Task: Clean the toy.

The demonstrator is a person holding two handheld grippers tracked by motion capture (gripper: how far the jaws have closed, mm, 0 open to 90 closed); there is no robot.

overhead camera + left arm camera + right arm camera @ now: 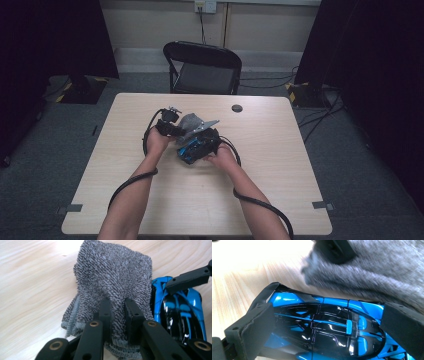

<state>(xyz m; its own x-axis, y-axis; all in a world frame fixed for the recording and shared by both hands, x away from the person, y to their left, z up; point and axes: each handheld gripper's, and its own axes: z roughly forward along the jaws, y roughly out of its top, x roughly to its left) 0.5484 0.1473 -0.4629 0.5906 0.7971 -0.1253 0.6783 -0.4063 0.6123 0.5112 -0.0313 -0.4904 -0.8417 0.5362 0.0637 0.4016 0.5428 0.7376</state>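
Grey terry cloth (112, 277) pinched between fingers of left gripper (117, 307), draped on light wood bench (280, 165) mid-bench. Blue-and-black toy car (324, 327) just beside cloth, touching it, clamped nose and tail between fingers of right gripper (324, 325). Black folding chair (202, 67) beyond far edge. No containers on bench.

The table (280, 200) has open wood on all sides of the central cluster, so either hand can pass along the near, left and right edges unhindered. At the centre, the grey towel (112, 277) lies just beside the blue toy car (324, 325), leaving no gap between them. A small dark disc (237, 108) sits near the far edge, well apart from the cluster. A black folding chair (205, 67) stands beyond the far edge.
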